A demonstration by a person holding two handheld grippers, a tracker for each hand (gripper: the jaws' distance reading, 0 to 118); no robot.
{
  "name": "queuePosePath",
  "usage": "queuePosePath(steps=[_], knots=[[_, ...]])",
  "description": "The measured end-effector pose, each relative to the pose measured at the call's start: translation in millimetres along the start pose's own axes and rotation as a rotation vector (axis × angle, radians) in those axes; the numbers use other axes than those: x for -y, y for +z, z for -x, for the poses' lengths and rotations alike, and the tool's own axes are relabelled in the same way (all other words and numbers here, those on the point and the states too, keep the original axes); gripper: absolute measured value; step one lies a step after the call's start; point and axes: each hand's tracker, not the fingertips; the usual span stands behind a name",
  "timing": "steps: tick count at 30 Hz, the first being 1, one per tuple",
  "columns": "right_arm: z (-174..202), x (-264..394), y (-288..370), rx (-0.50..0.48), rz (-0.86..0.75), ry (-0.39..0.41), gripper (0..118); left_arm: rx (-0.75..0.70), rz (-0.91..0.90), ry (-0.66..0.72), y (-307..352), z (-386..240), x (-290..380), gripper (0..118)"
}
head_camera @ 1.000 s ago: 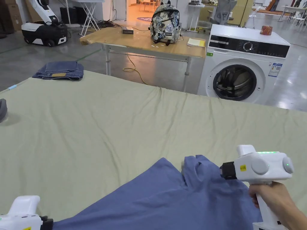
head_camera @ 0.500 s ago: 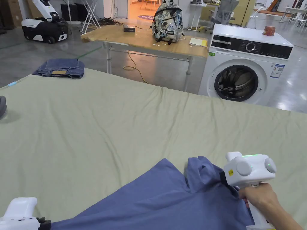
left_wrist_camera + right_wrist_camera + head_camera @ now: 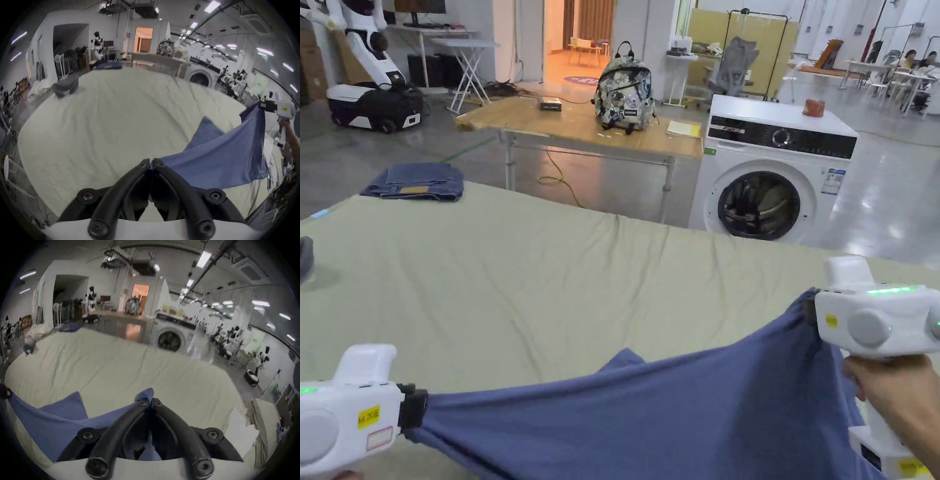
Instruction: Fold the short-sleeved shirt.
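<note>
At 8 o'clock in the head view, the white handheld left gripper has its black jaws closed on one edge of the blue short-sleeved cotton shirt; the left gripper view confirms both jaws pressed together on the fabric. The shirt stretches taut between the two grippers, lifted above the pale green cloth-covered worktop, with a corner of it touching the cloth at 6 o'clock. At 10 o'clock, a folded pair of blue denim jeans lies at the worktop's far corner. At 12 o'clock stands a wooden table bearing a patterned backpack. At 1 o'clock is a white front-loading washing machine. At 4 o'clock, the white right gripper, held by a hand, clamps the shirt's other edge, jaws closed on it.
</note>
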Motion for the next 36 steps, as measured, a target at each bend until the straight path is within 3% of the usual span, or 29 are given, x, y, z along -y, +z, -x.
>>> queuePosePath(steps=[4,9,16,24,36], knots=[[-33,-26,43,0.053,-0.084,-0.042,0,0.021,-0.106,-0.069,11,-21,-57,0],[-73,-57,87,0.137,-0.183,-0.166,0,0.051,-0.208,-0.084,34,-61,-140,0],[-122,-111,119,0.227,-0.299,-0.226,0,0.077,-0.345,-0.156,50,-107,-267,0],[-147,-172,121,0.292,-0.381,-0.224,0,0.030,-0.479,-0.182,66,-158,-344,0],[-162,-239,111,0.325,-0.453,-0.228,0,0.009,-0.568,-0.183,73,-178,-412,0]])
